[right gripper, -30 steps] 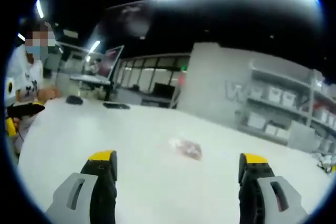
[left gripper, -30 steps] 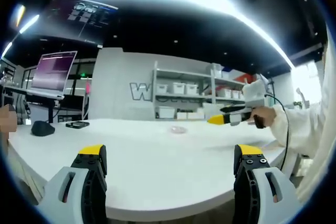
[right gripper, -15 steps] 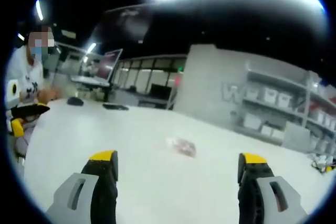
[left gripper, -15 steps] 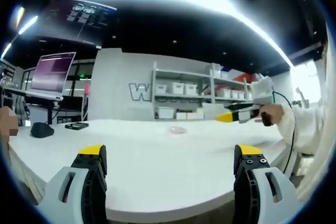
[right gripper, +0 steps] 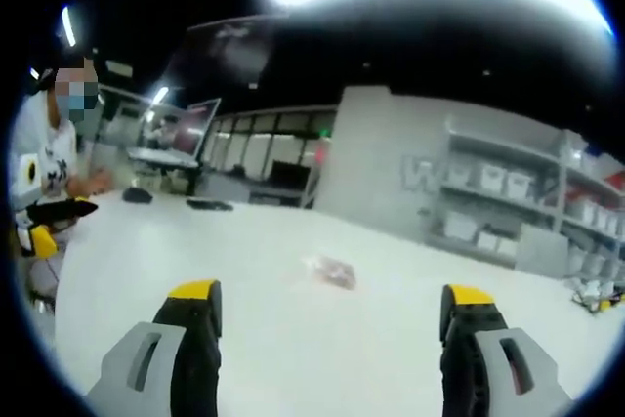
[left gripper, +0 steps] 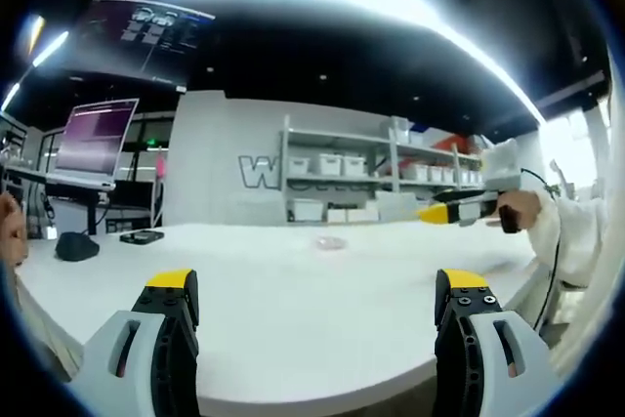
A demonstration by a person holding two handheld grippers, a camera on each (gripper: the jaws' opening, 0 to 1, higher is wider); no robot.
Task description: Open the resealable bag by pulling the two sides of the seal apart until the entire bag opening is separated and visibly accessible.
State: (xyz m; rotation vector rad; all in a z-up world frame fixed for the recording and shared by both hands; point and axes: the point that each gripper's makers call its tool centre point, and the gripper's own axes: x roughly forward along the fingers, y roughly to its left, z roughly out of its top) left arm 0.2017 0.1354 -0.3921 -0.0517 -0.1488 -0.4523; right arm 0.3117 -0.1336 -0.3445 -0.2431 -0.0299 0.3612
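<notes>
On the white surface (right gripper: 293,329), well ahead of both grippers, lies the small resealable bag (right gripper: 330,271), flat and untouched. Left gripper (left gripper: 317,295) and right gripper (right gripper: 330,305) each hang above the surface's near part with jaws spread wide, holding nothing. Behind the bag stand shelves (left gripper: 352,175) of white bins.

Both views look low across the white table (left gripper: 293,290), far from the bag (right gripper: 330,271). Left gripper view faces shelves (left gripper: 342,168); right gripper view faces them obliquely. Shared: table, bag, shelves.
</notes>
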